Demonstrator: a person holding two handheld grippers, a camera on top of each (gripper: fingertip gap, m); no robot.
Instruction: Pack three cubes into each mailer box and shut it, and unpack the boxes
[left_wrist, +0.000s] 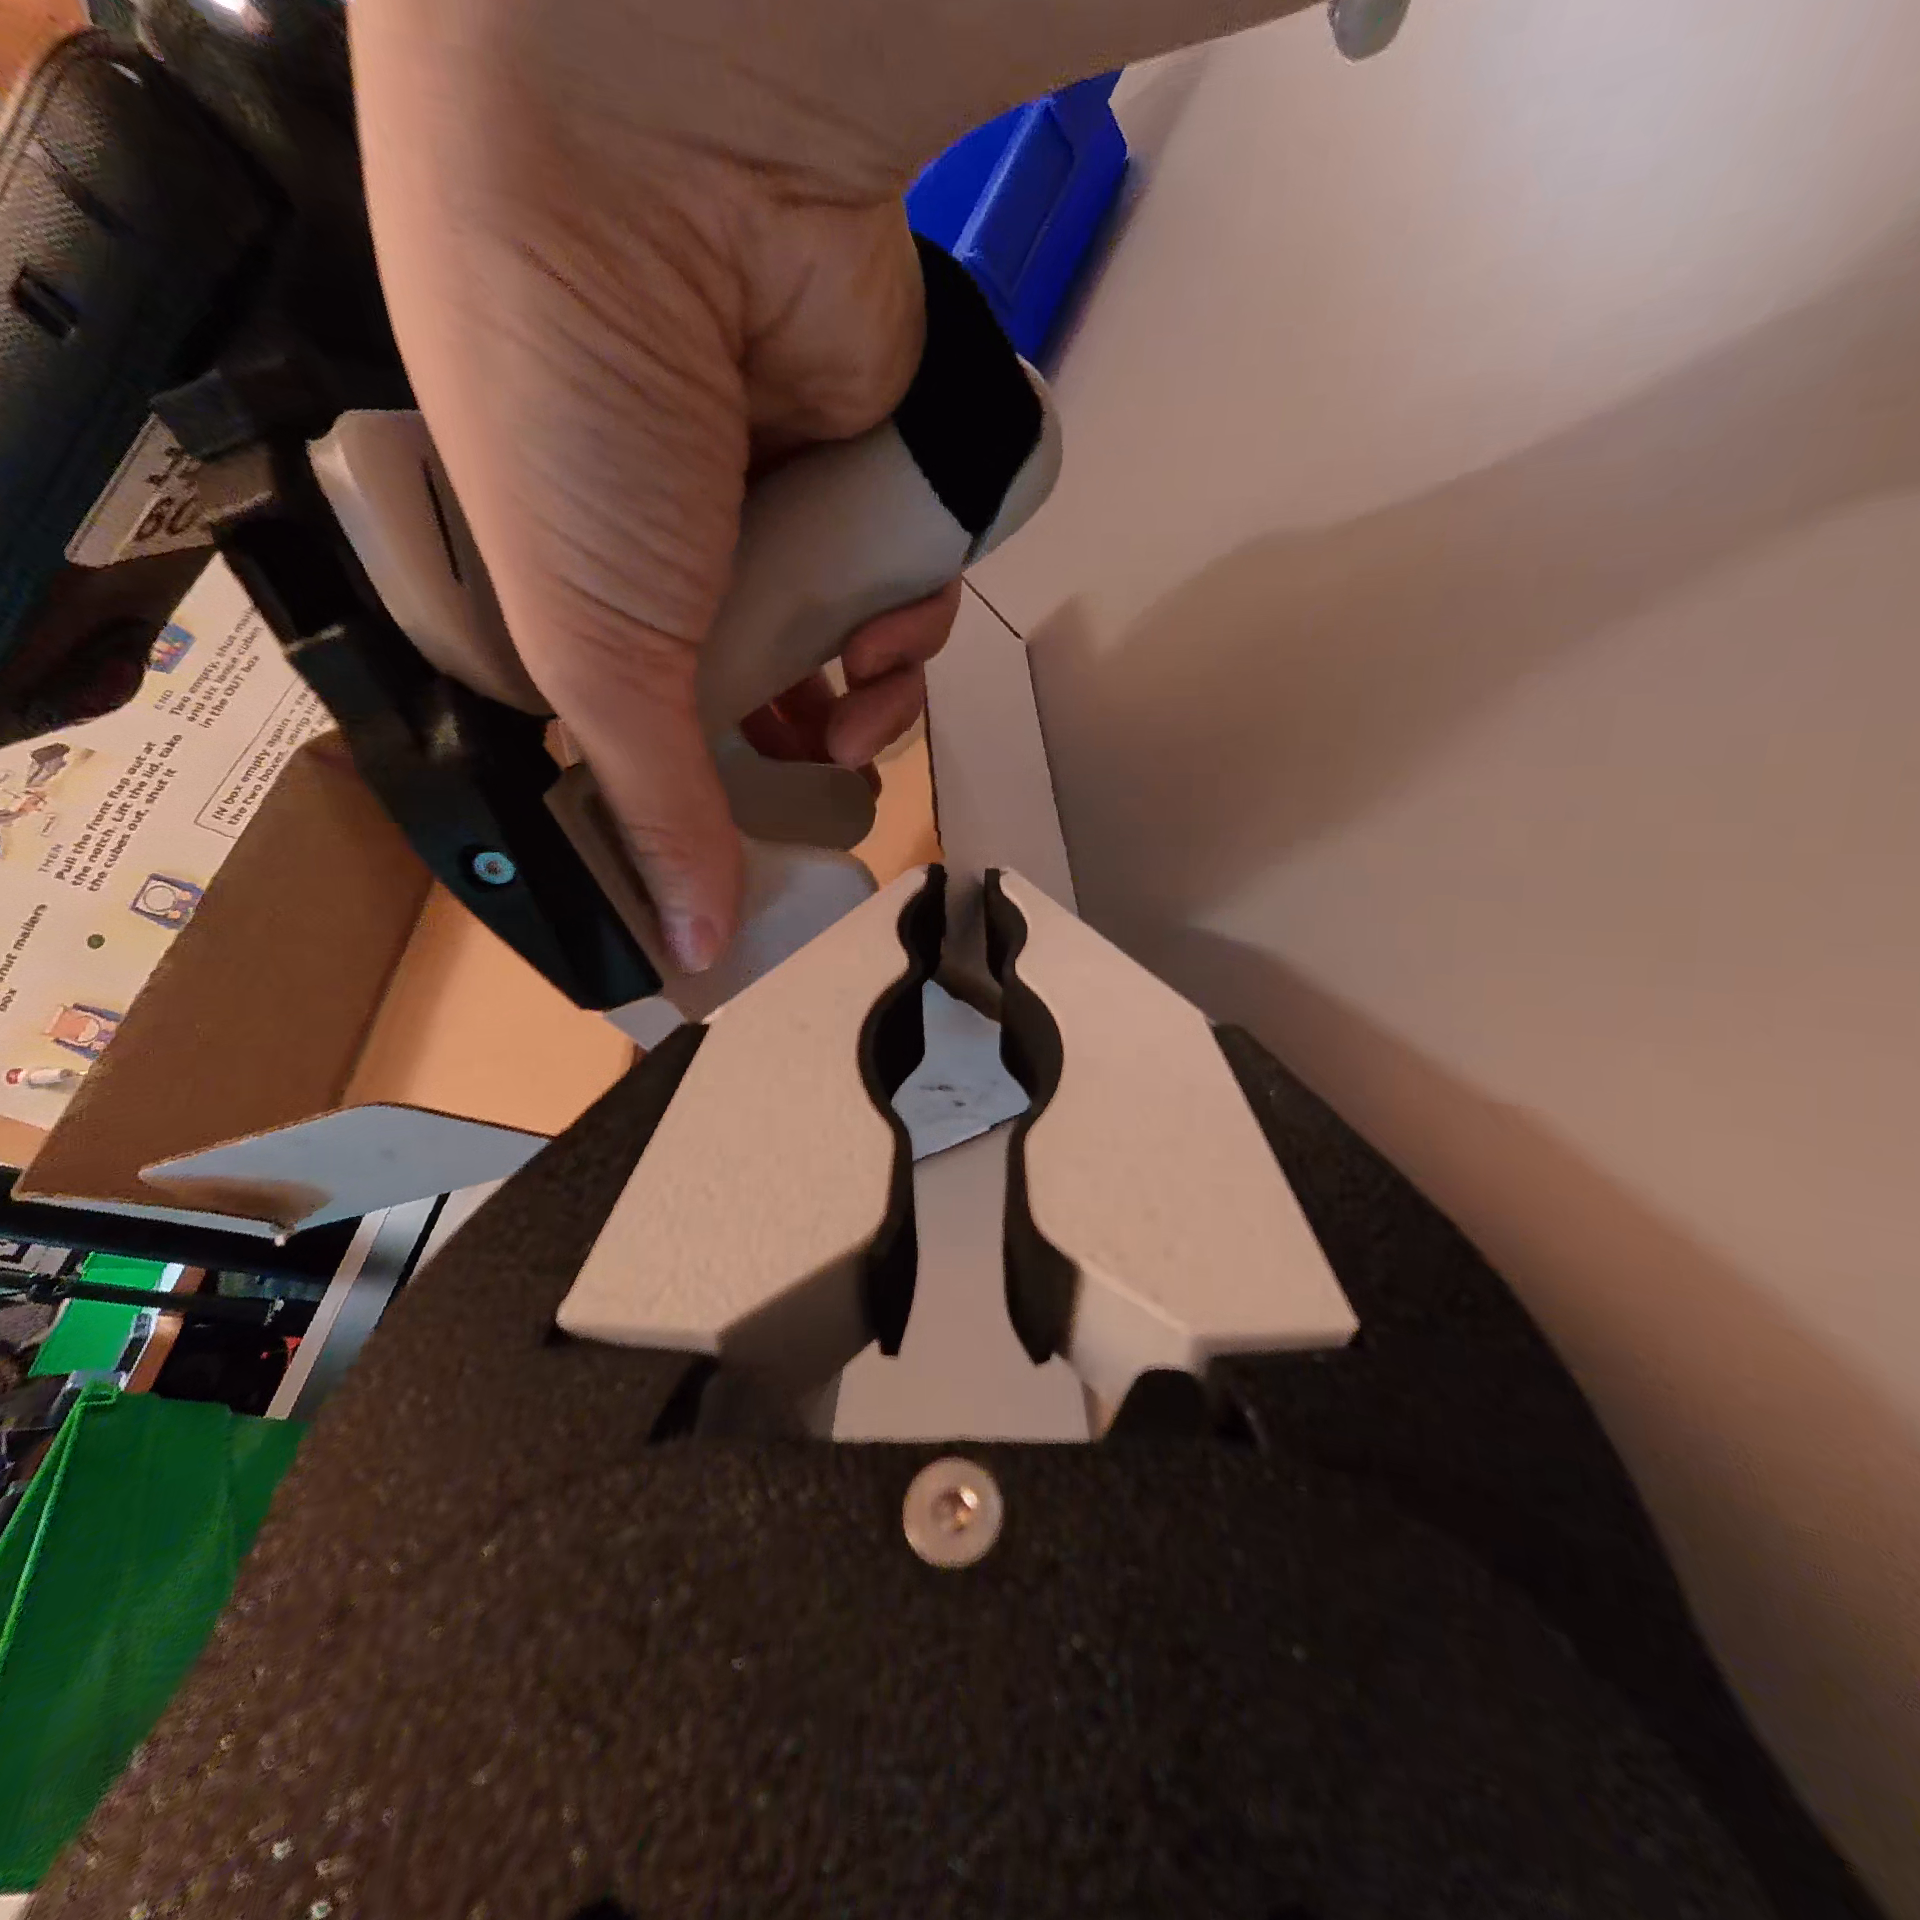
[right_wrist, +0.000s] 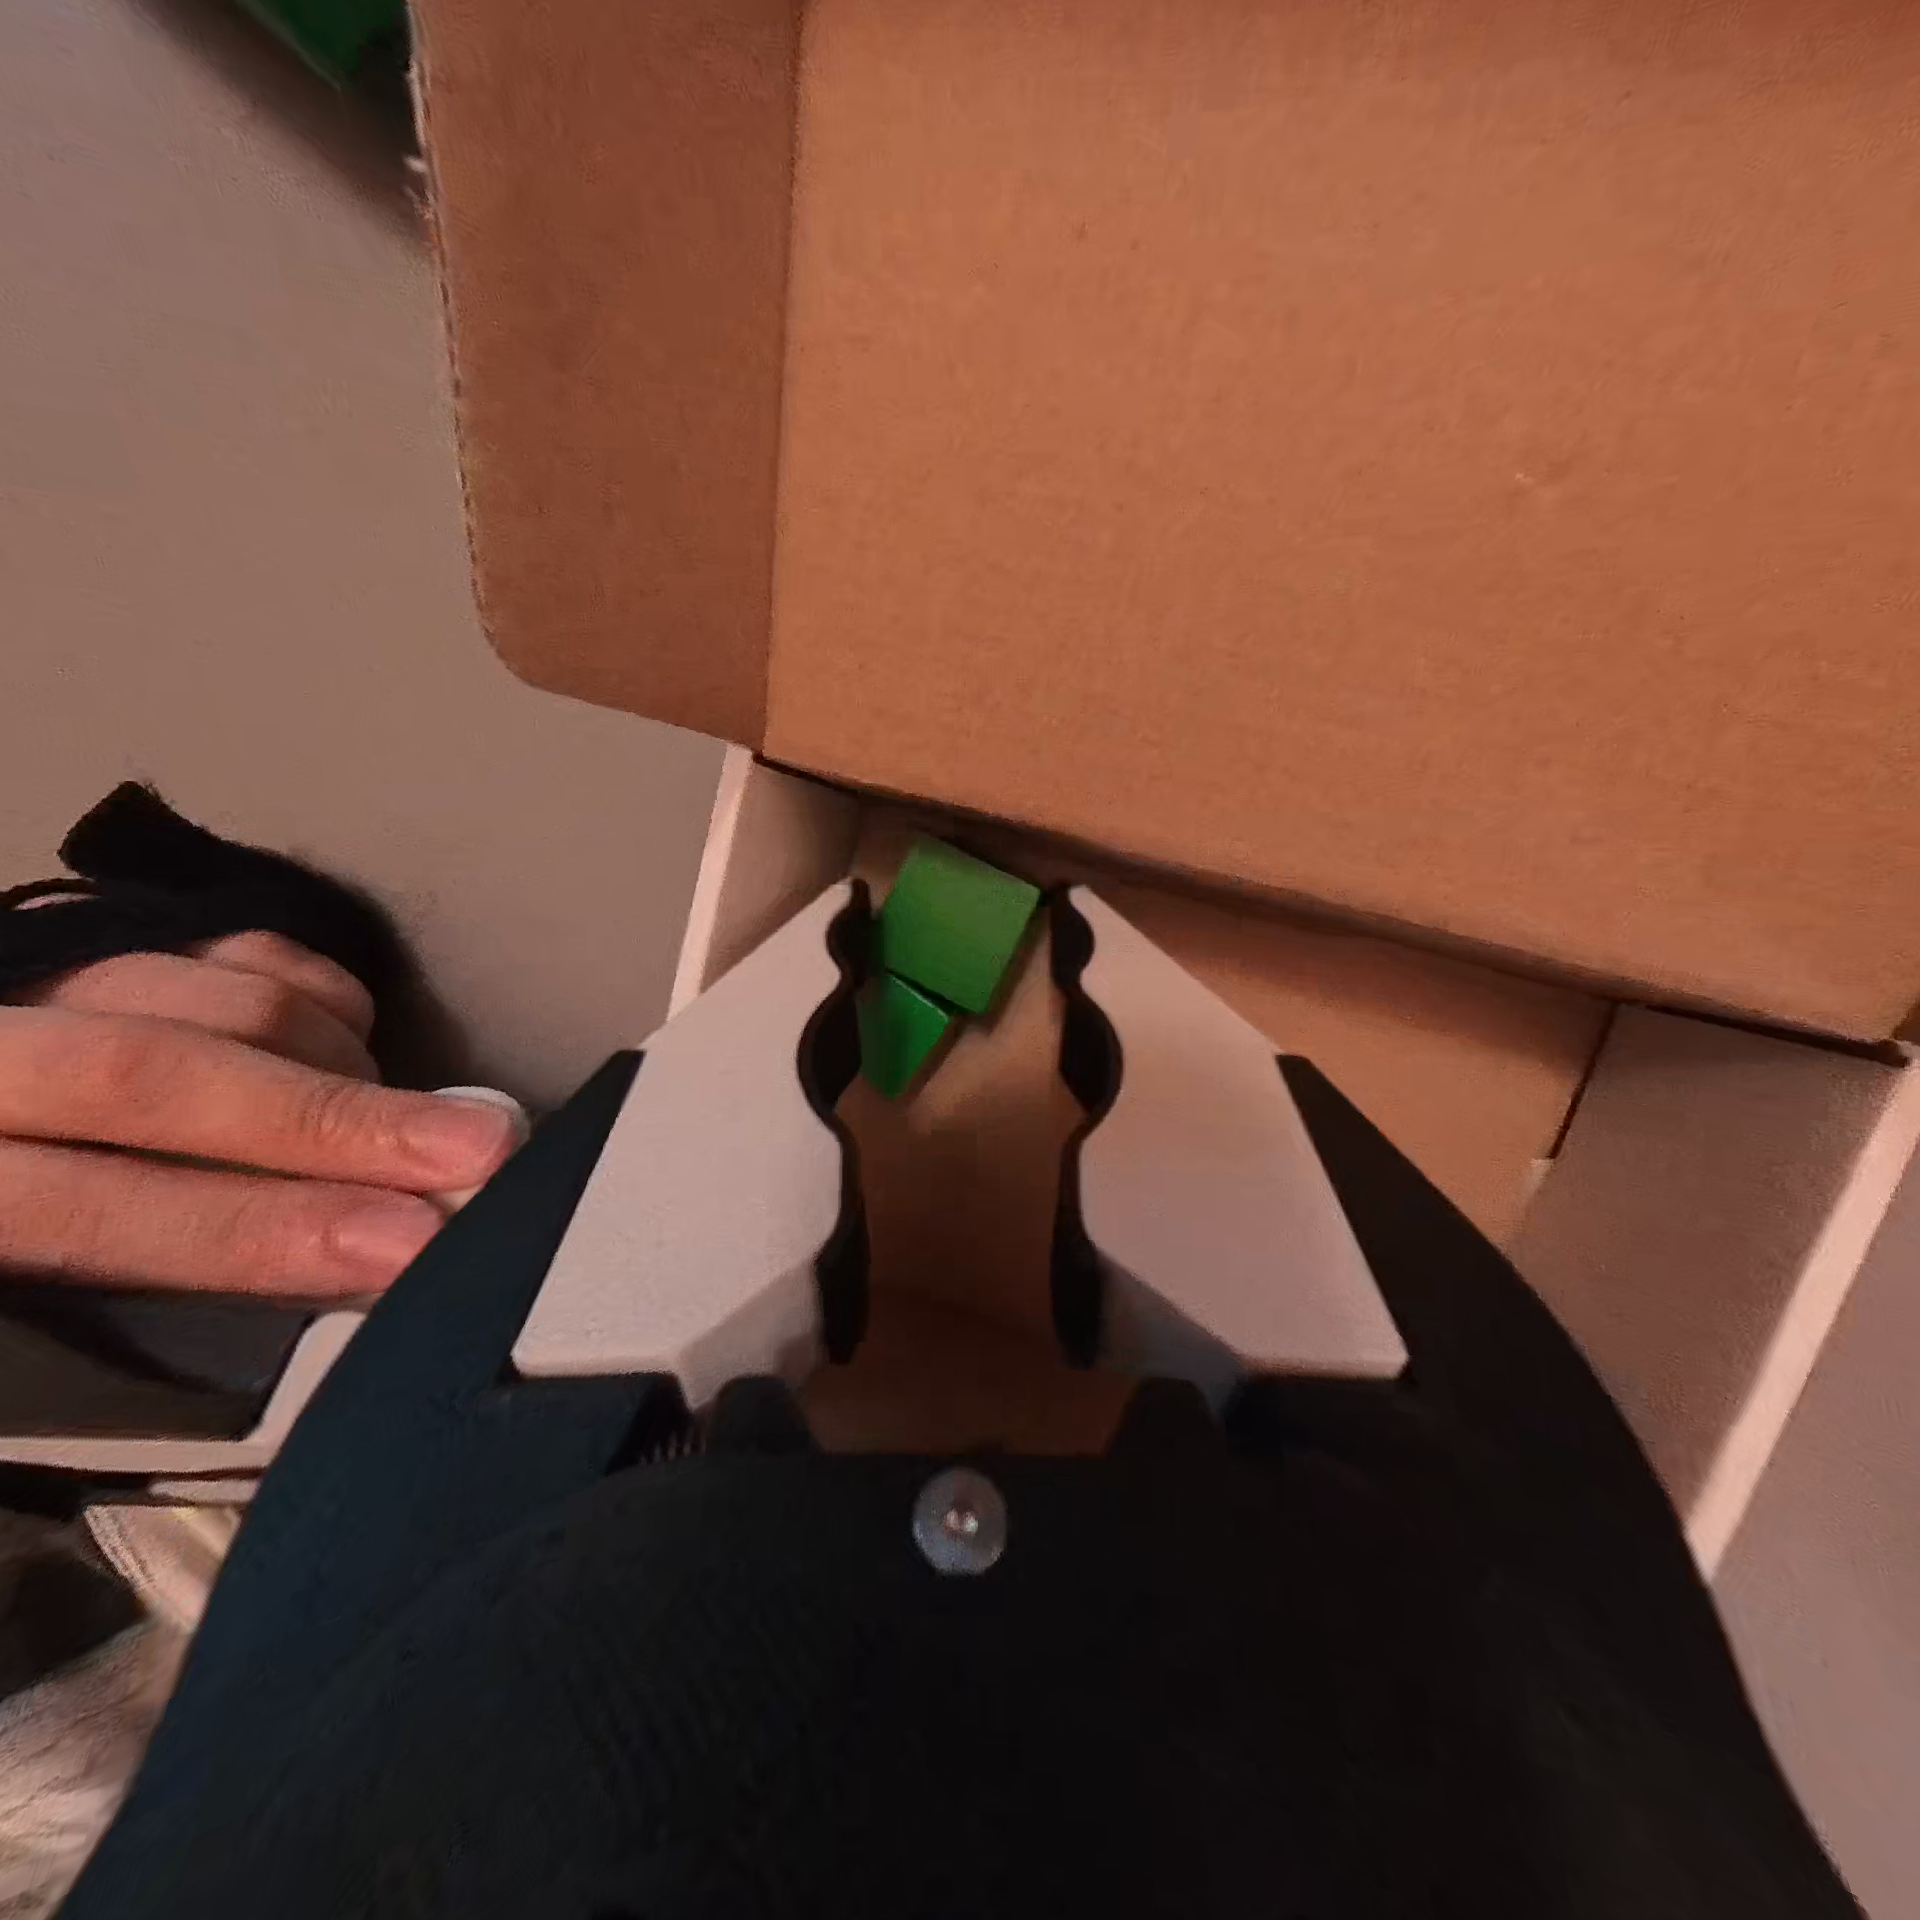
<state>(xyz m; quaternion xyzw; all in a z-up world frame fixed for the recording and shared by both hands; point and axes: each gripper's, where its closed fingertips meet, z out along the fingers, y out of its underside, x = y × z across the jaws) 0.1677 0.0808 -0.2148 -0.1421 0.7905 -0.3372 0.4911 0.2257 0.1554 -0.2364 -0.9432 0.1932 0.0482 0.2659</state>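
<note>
We pin lid edge (left_wrist: 997, 769), left gripper (left_wrist: 966, 883) nearly shut on it; right gripper (right_wrist: 951, 904) apart, reaching green cubes (right_wrist: 956, 925) inside mailer box (right_wrist: 1299, 468).

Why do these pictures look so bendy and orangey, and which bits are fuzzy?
Left wrist view: the wide lens curves the white mailer box wall, the light is warm, and a soft shadow crosses it; the hand up close is sharp. Right wrist view: the brown lid looks soft and blurry, the green cubes a bit clearer.
</note>
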